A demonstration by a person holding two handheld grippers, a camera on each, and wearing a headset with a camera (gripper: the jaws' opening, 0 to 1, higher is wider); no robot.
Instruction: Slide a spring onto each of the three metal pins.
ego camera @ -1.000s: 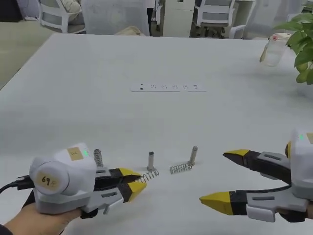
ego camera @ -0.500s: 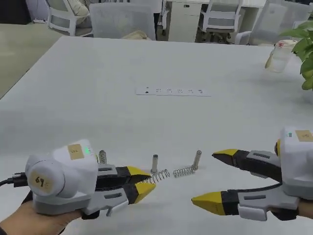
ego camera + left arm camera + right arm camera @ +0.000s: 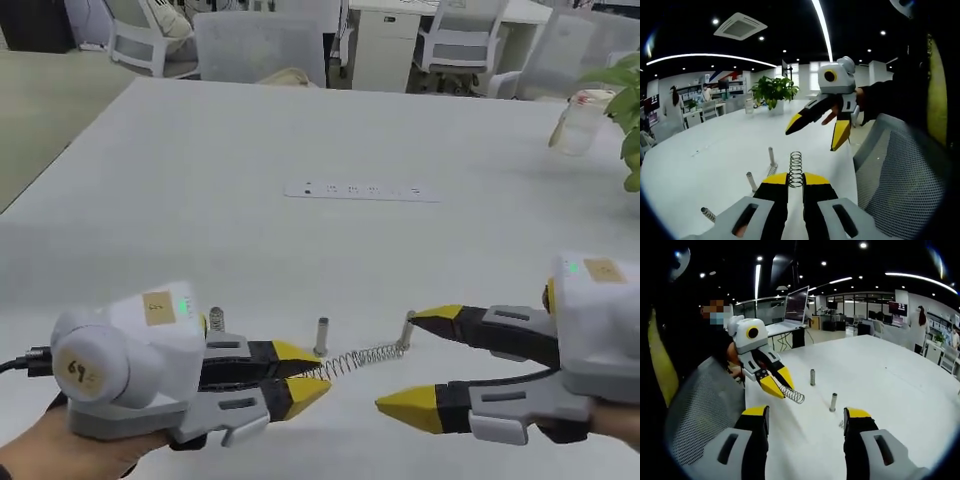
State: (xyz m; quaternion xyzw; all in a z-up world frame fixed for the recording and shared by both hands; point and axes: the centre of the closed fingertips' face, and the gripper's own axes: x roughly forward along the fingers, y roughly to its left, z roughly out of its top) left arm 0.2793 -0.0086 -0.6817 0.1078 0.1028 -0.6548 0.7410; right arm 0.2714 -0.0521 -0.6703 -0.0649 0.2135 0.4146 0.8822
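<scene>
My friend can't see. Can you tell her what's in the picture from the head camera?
The left gripper pinches one end of a spring over a white table, and the open right gripper faces it. Three small metal pins stand behind; the leftmost pin already wears a spring.

The spring's point(image 3: 360, 357) near end was hidden between the left hand-held gripper's point(image 3: 322, 373) jaws, and its body covered the left pin's point(image 3: 216, 319) base. The plant point(image 3: 630, 110) was cut off at the right edge.
</scene>
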